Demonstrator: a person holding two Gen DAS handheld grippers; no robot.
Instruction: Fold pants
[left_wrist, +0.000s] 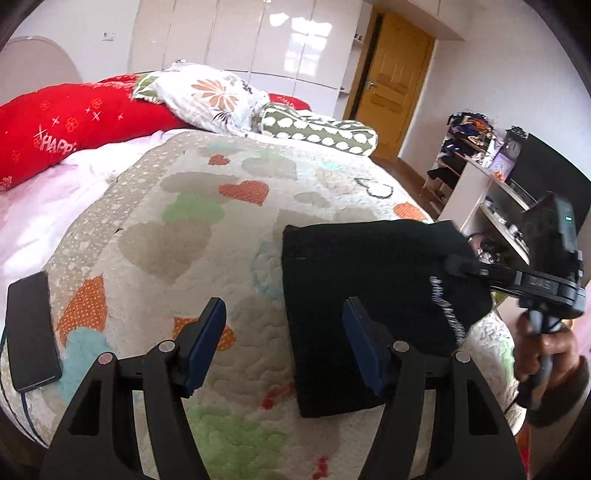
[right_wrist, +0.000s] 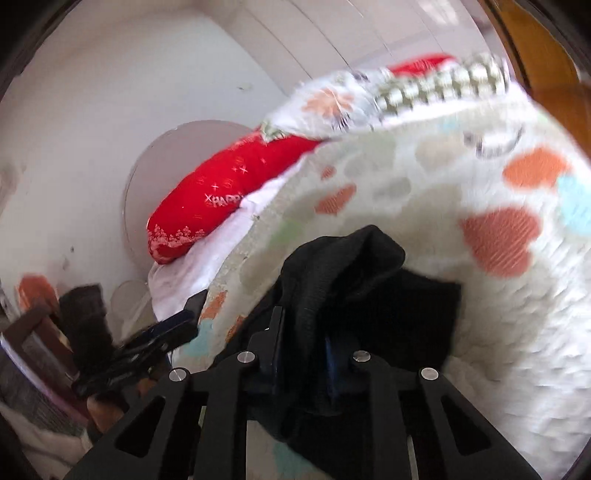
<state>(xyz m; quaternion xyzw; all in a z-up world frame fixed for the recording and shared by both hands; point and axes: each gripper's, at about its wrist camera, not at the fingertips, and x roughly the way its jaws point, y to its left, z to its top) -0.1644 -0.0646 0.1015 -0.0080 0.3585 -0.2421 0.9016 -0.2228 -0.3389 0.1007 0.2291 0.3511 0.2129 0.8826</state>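
Sunlight is falling across a bedroom where a heart-patterned quilt (left_wrist: 229, 236) is covering the bed. Far to the left of the left gripper (left_wrist: 284, 332) a dark phone (left_wrist: 31, 332) is lying on the quilt's edge. That gripper is hovering with its jaws standing apart and nothing between them, its right finger (left_wrist: 364, 347) overlapping the near left edge of the folded black pants (left_wrist: 369, 288), which are lying on the quilt just ahead and to its right. Farther right, the right gripper (left_wrist: 458, 267) is pinching the pants' far right corner, a hand (left_wrist: 543, 350) holding its handle. Only this view is showing the wardrobe, the yellow door (left_wrist: 391, 85) and cluttered shelves. The blurred right wrist view is showing what the other cannot: black cloth bunching up between the right gripper's (right_wrist: 301, 332) nearly closed fingers, with the left gripper (right_wrist: 162, 332) off to its left and a red pillow (right_wrist: 221, 195) beyond.
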